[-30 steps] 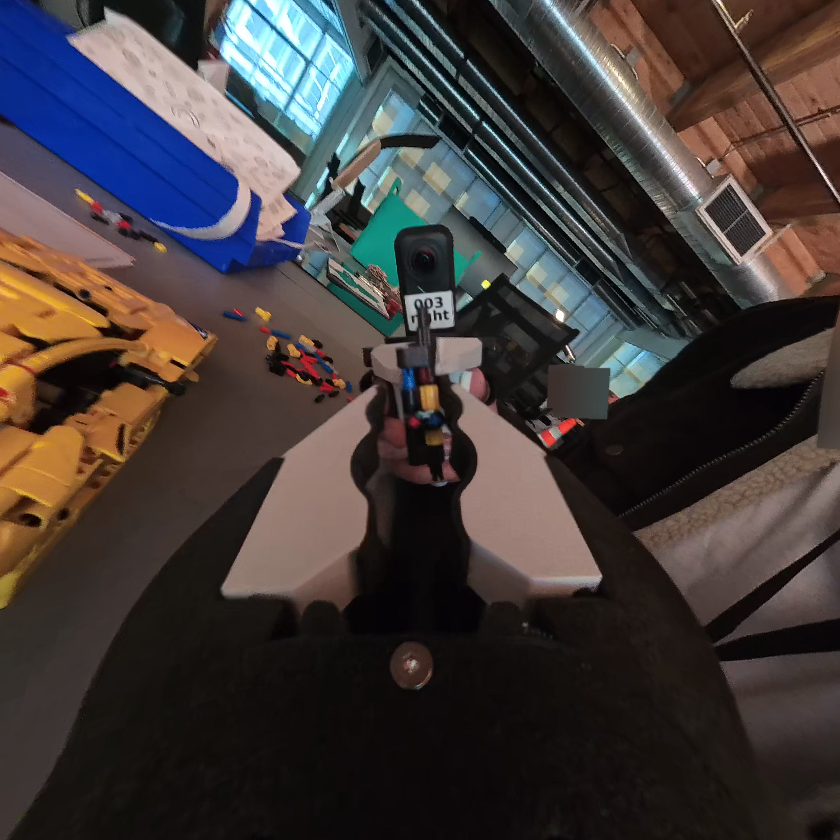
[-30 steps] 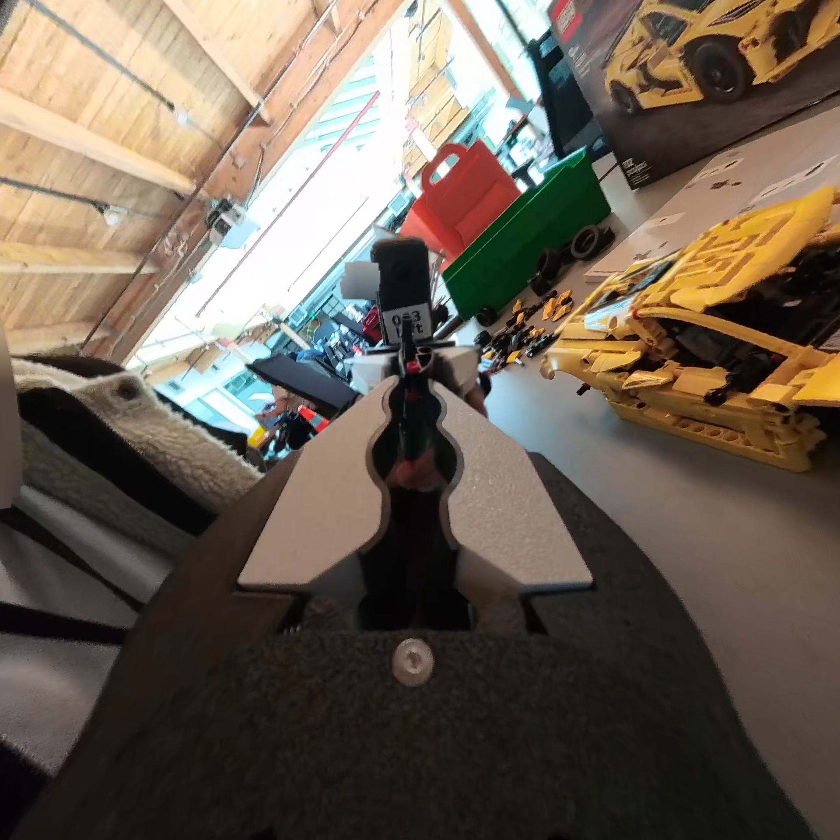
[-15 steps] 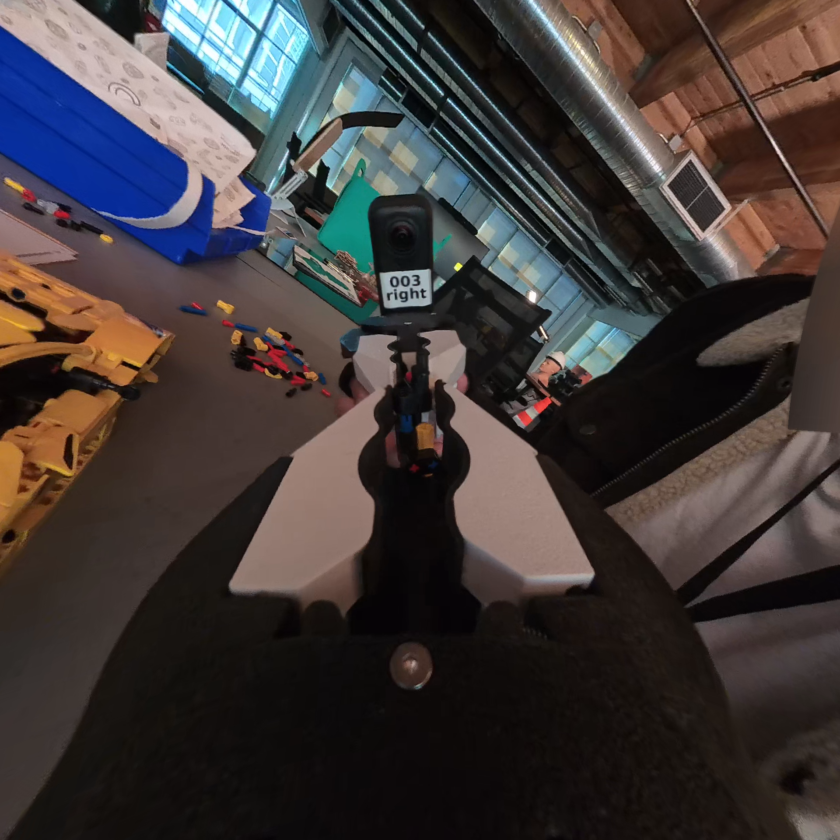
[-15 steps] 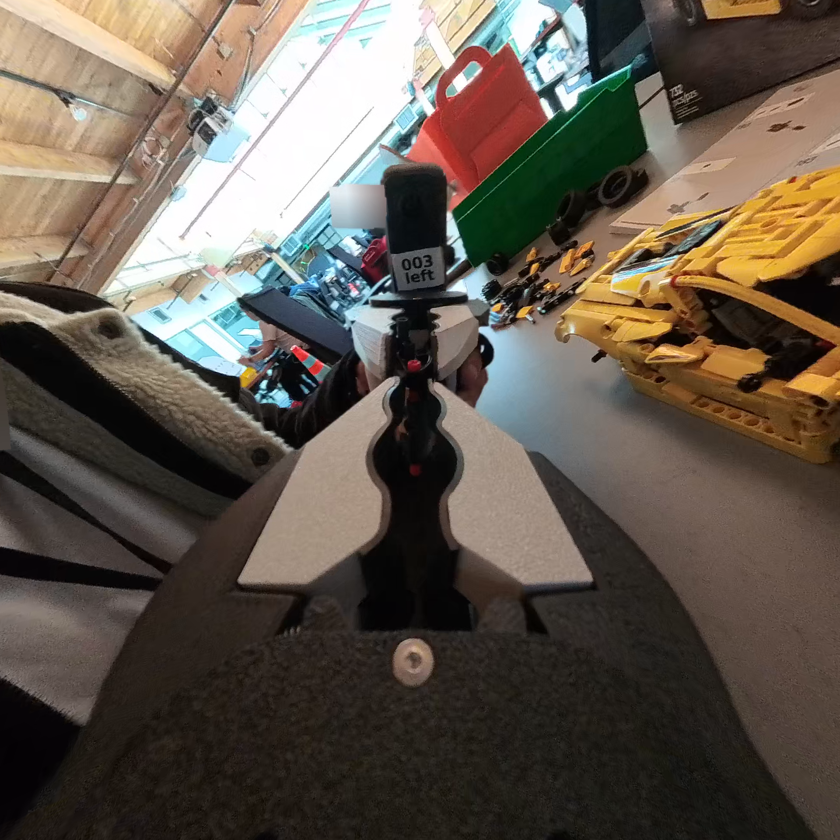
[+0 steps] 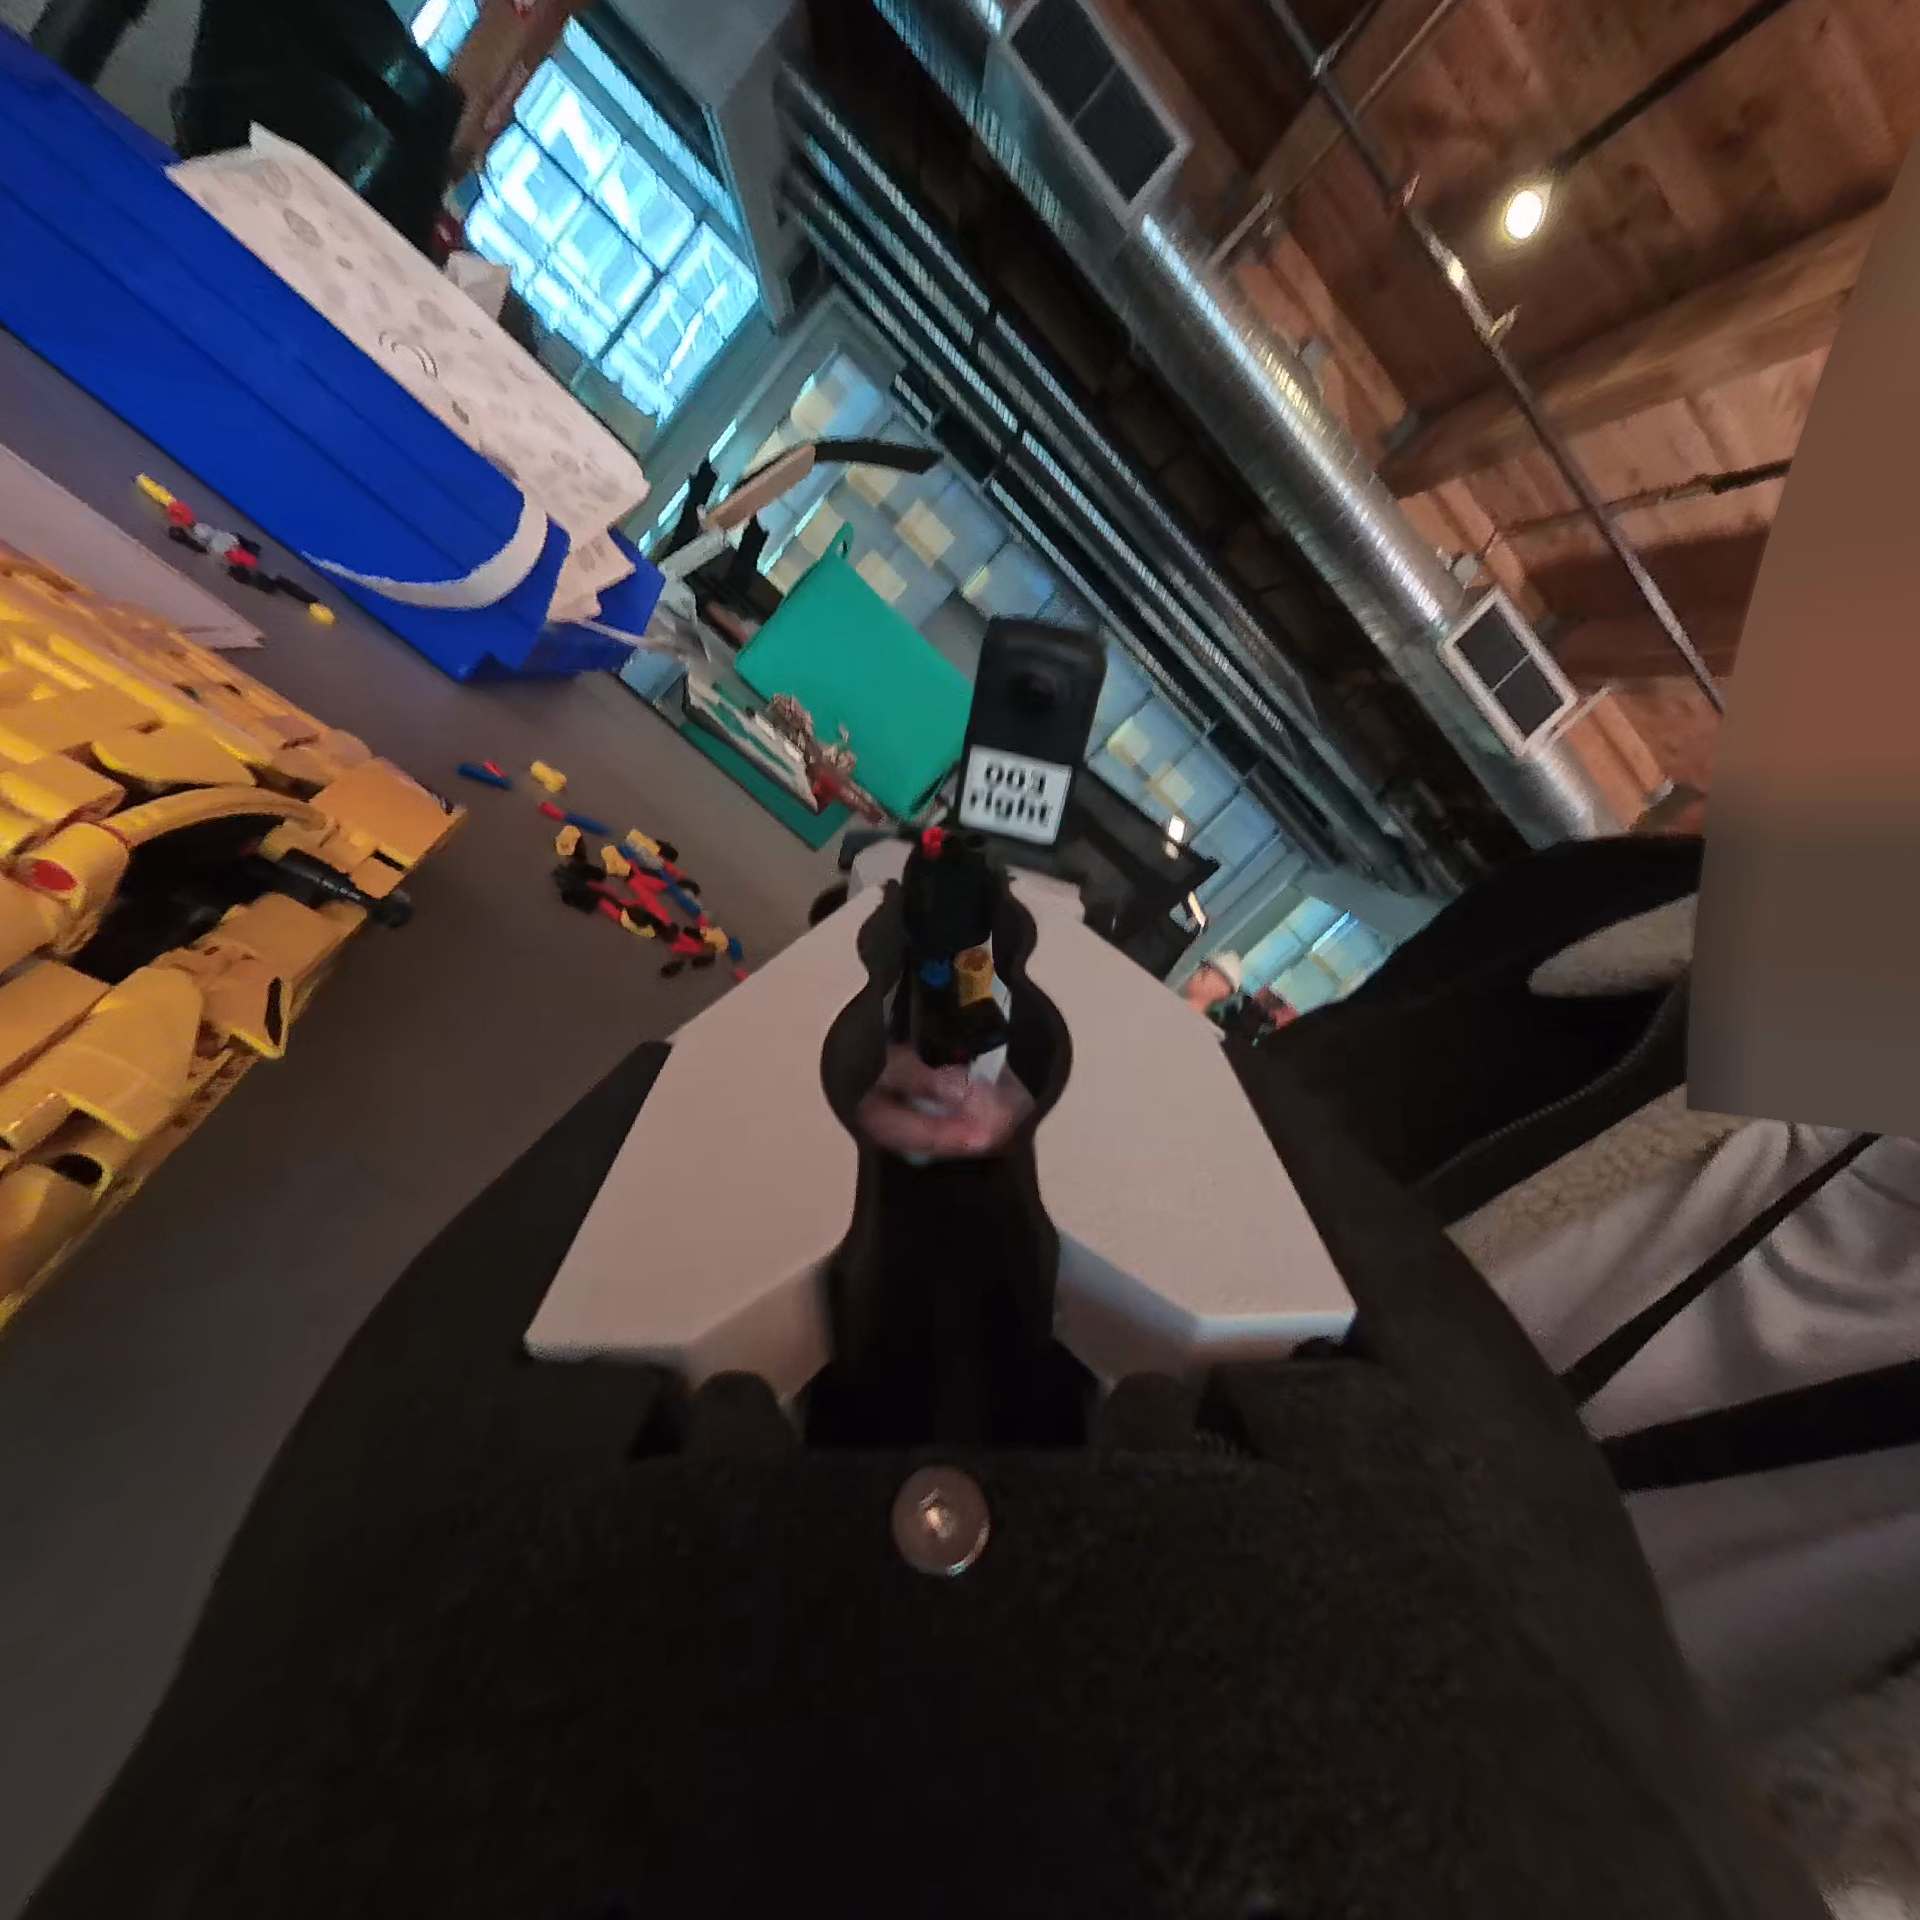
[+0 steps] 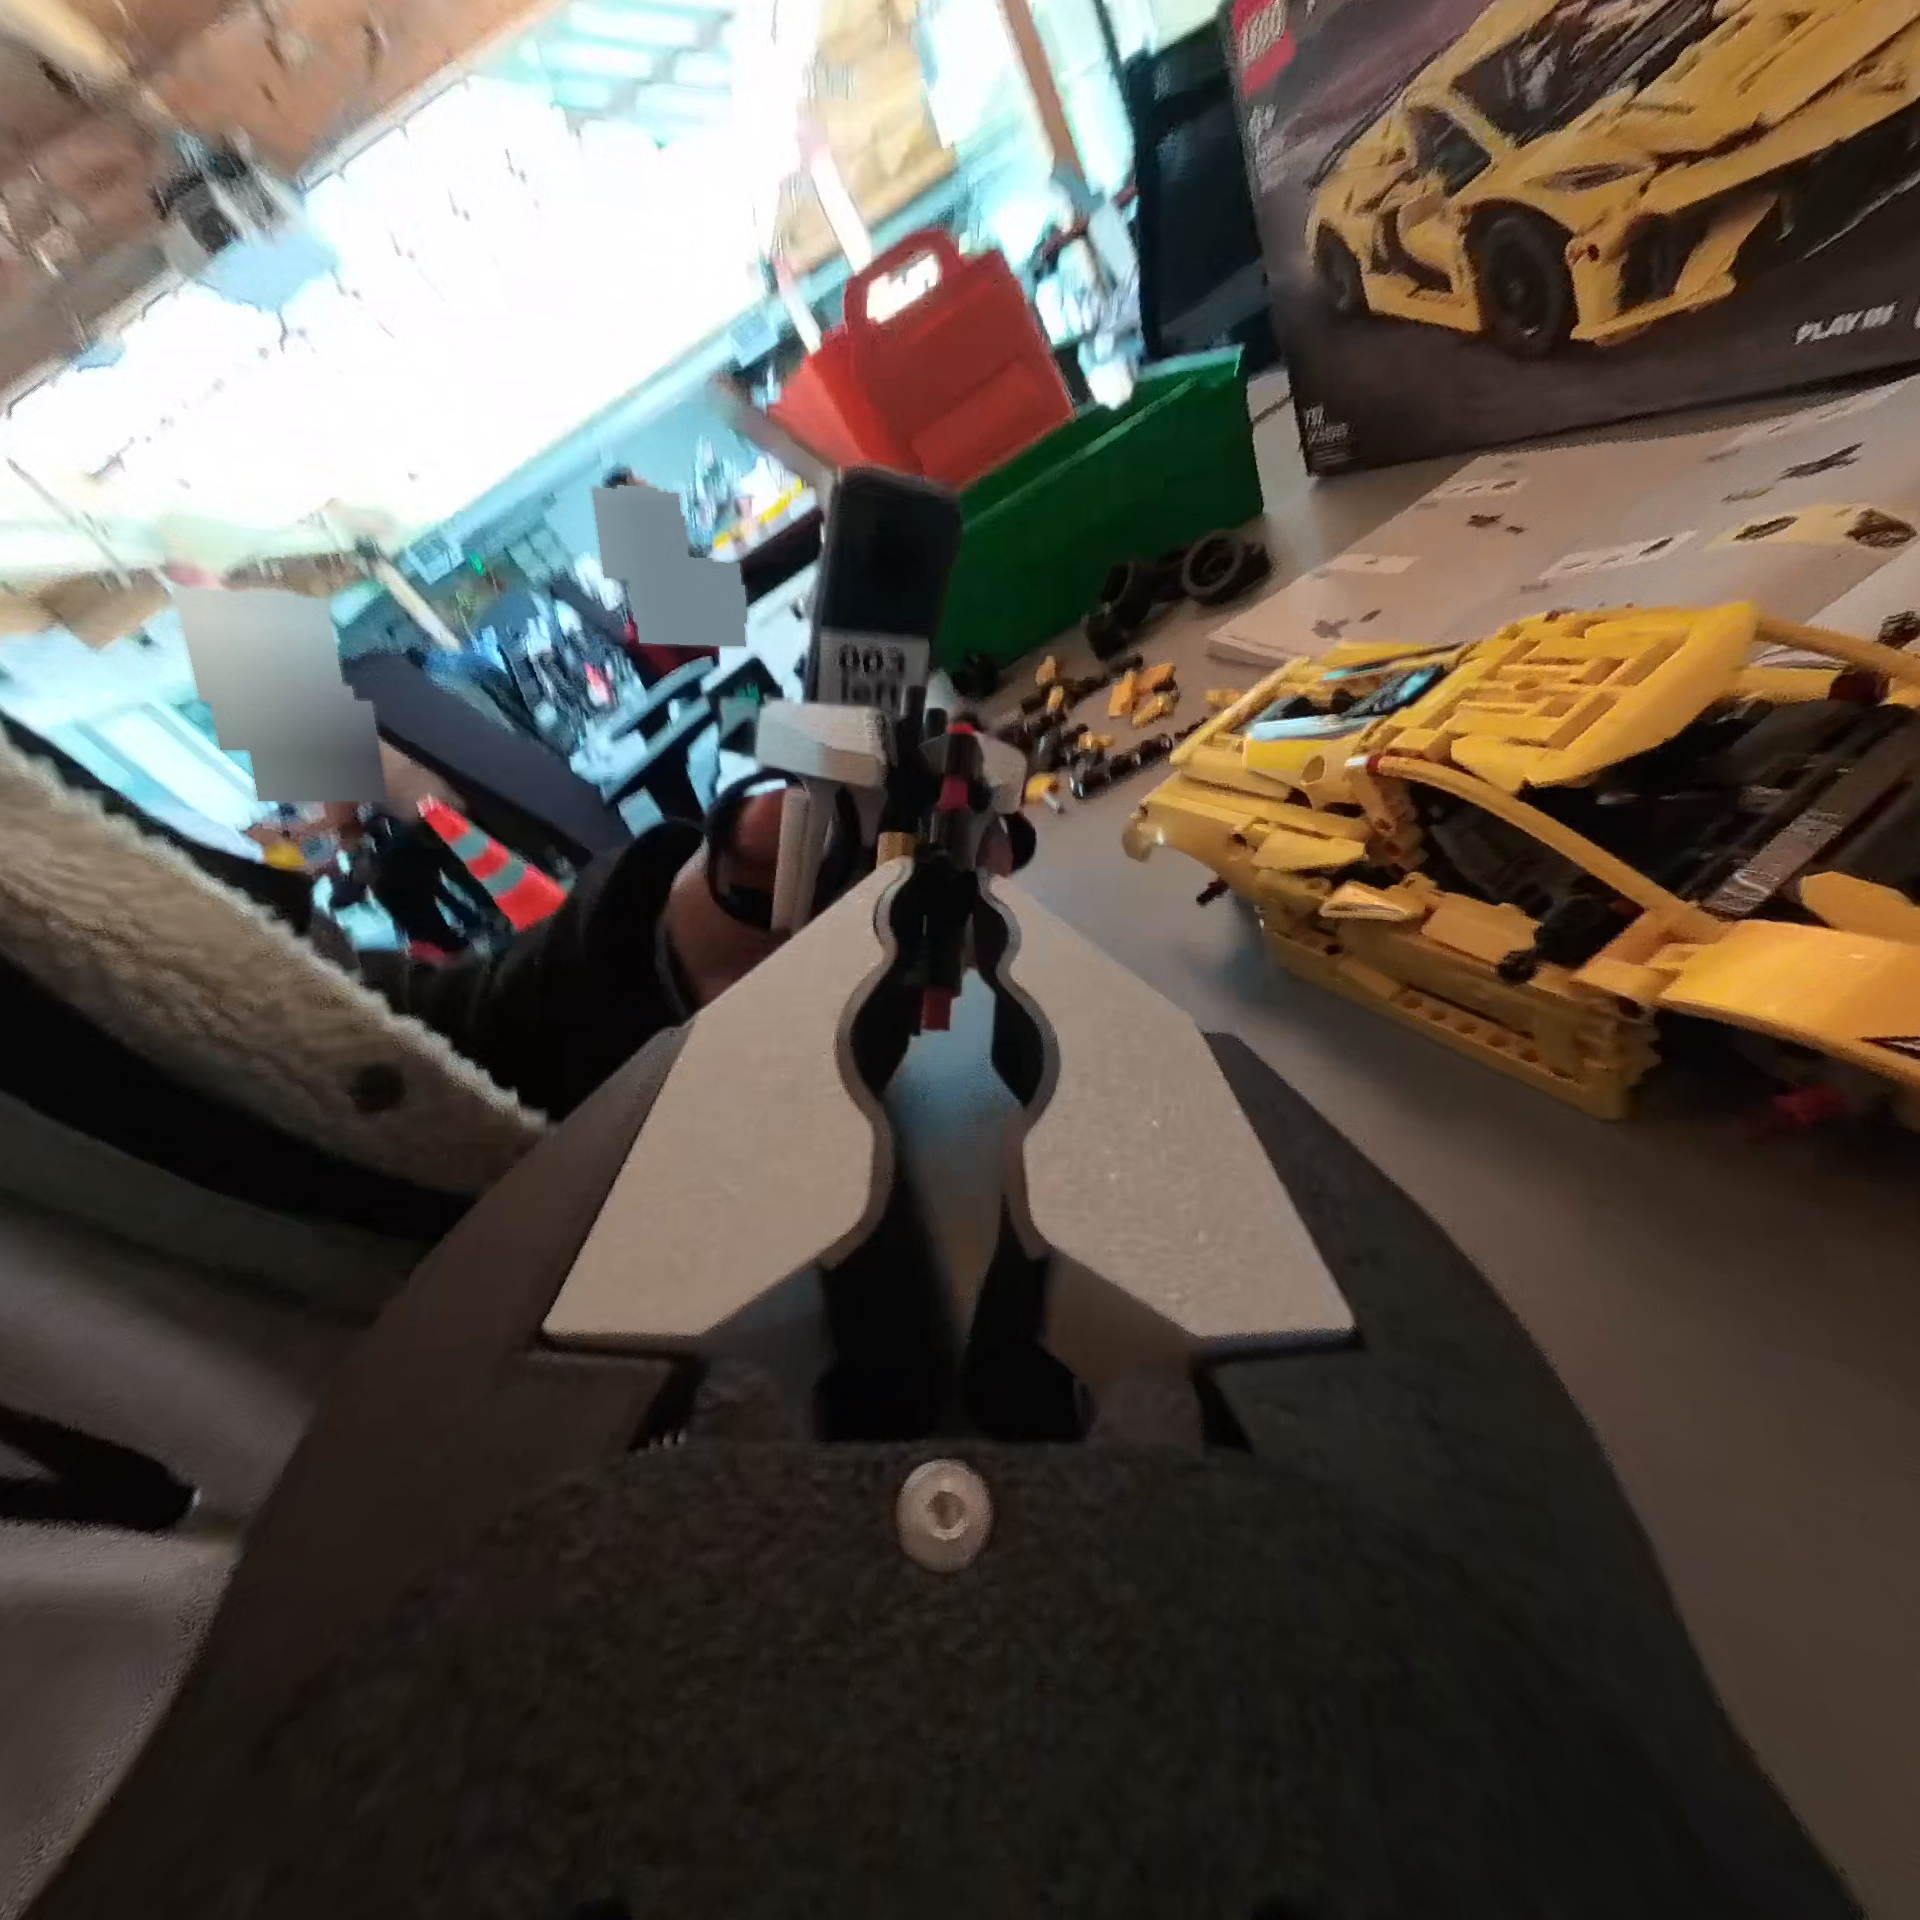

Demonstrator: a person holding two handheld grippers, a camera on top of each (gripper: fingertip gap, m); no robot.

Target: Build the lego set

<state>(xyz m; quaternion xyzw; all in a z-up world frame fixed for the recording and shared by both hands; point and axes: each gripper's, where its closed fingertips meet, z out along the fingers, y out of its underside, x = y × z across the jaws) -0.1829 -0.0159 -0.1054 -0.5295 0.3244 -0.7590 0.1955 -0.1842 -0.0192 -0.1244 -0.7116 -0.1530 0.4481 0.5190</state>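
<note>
Grey counter is sitting under us while we're pinching one small sub-assembly mid-air, left gripper and right gripper both clamped on it, centre frame. Uneven squeezing could be popping pins loose.

Brick wall, silver duct overhead; tall windows bright; grey table.

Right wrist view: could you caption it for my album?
Hand-held gripper pinching a small lego piece beside a half-built yellow car.
</note>
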